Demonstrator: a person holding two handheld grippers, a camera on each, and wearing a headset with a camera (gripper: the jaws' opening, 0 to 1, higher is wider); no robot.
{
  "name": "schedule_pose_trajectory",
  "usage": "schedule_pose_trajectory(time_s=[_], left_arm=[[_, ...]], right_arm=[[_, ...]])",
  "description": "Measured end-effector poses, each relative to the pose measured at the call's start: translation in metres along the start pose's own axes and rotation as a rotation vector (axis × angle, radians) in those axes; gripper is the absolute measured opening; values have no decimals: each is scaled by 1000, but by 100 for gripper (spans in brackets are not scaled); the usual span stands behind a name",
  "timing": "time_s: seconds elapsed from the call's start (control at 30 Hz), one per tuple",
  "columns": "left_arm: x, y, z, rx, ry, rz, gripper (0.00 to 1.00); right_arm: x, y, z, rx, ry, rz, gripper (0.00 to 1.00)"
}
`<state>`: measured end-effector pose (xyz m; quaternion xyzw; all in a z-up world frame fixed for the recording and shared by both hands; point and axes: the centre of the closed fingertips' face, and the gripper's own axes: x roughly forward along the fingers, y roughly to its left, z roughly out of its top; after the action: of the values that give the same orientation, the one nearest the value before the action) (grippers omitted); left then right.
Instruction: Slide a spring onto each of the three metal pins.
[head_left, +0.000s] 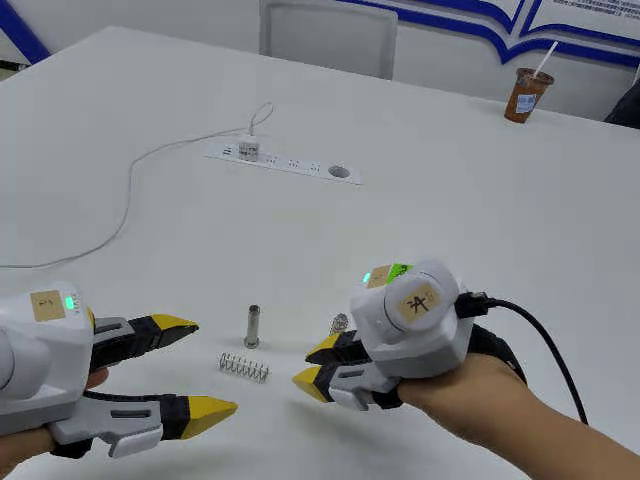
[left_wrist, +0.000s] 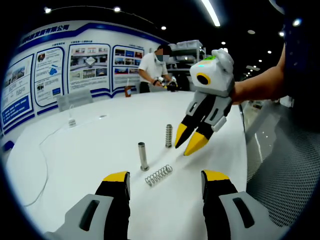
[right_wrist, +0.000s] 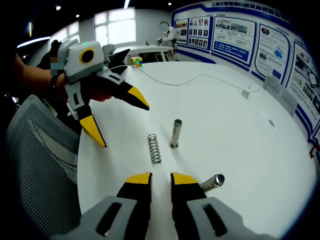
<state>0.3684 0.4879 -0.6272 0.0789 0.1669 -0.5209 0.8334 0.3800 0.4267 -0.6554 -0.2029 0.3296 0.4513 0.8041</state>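
Pinching off-centre, the open left gripper (head_left: 215, 366) could flick the spring (head_left: 244, 366), six o'clock of the bare pin (head_left: 252, 327); right gripper (head_left: 304, 365) slightly open, empty.

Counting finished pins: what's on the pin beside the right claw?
A spring sits around that pin, whose metal tip shows above it. In the head view the right claw covers the pin's base.

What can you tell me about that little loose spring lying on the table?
The spring is a small coil of bare silvery wire, its turns evenly spaced. It lies flat on its side on the white table, close to the foot of an upright bare metal pin but apart from it. Nothing holds it; only the table touches it.
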Motion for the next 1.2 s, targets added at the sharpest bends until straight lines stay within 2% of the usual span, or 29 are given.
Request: schedule_pose_trajectory(time_s=[0.3,0.57,1.2], left_arm=[[-2,2,-3,-4,10,8,59],[-2,1,-4,-6,15,11,58],[-2,0,-5,-6,22,11,58]], right_arm=[[23,10,9,-36,15,53,16],[35,9,7,-40,31,67,16],[44,10,4,-61,48,76,12]])
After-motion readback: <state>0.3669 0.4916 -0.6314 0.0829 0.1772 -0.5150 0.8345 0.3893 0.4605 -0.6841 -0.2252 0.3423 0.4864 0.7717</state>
